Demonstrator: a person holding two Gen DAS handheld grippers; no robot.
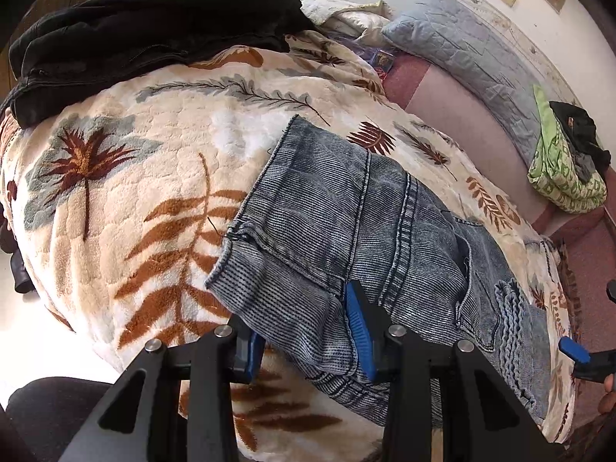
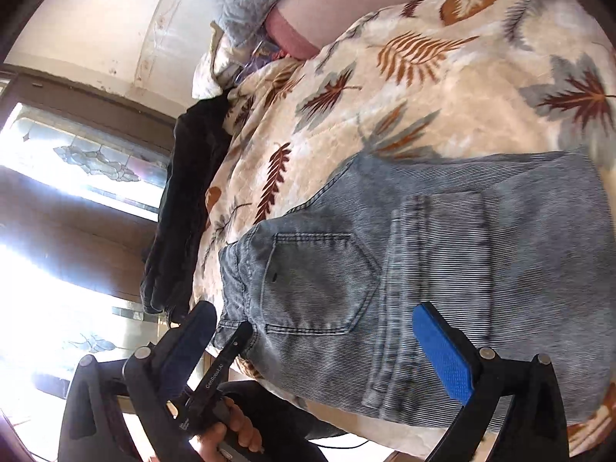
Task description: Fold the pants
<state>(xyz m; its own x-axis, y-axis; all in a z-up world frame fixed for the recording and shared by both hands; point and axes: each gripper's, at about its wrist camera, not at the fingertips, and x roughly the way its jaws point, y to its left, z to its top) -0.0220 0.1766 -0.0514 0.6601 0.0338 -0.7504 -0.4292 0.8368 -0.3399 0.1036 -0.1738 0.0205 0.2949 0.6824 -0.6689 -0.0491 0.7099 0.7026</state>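
1. Pants [image 1: 369,238]: grey-blue ribbed denim, lying already doubled on the leaf-print blanket [image 1: 134,177] of the bed, near its front edge. The waistband end with a back pocket [image 2: 315,281] faces the left gripper; the hem edge lies farther up the blanket.
2. Left gripper [image 1: 304,342]: jaws partly closed on the near edge of the pants. One blue pad sits on top of the cloth and the other beneath it; this reads as a pinch on the denim fold.
3. Right gripper [image 2: 319,358]: jaws spread wide, hovering above the pants beside the stitched seam, with nothing between the pads.
4. Handling estimate: denim is soft yet moderately heavy. It will drape and sag when lifted, and stacked layers may slide apart if only the top one is caught. It is not fragile.
5. Grasp points: take hold at thick edges, such as the waistband or side seam, and catch all layers together. Support two separated points so the fold stays square.
6. Nearby items: a black garment [image 1: 154,34] lies at the far side of the blanket, well apart from the pants.
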